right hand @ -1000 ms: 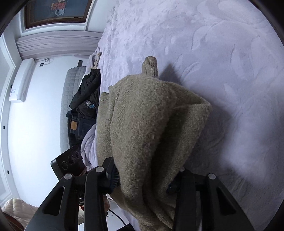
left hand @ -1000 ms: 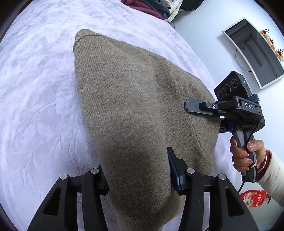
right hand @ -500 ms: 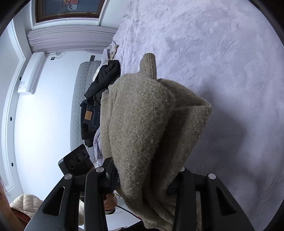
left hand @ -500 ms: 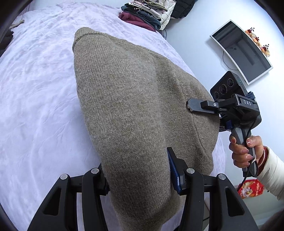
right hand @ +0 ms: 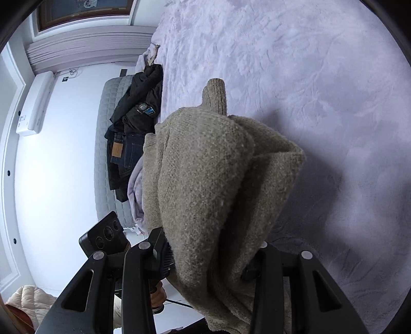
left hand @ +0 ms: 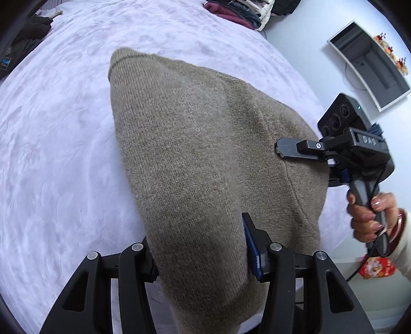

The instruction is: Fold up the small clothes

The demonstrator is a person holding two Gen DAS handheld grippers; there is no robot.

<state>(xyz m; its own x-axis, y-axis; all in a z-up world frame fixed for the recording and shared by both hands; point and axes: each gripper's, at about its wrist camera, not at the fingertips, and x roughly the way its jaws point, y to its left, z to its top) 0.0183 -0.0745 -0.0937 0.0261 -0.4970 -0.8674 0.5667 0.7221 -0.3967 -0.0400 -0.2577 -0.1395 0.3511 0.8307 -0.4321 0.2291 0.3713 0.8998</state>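
Sweater (left hand: 195, 159) looks like fuzzy matt taupe knit; bedspread (left hand: 56, 144) is plush embossed lilac cloth; gripper fingers (left hand: 133, 280) are matt black plastic.

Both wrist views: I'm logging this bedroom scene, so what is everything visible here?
sweater: one, olive-brown knit, hanging between both grippers above the bed
bed cover: one, pale lilac, under the sweater
folded clothes pile: one, maroon and mixed, far bed corner
dark clothes heap: one, black and denim, bed edge
monitor: one, dark, on wall
left gripper: black, shut on sweater
right gripper: black, shut on sweater
right hand: holding the handle
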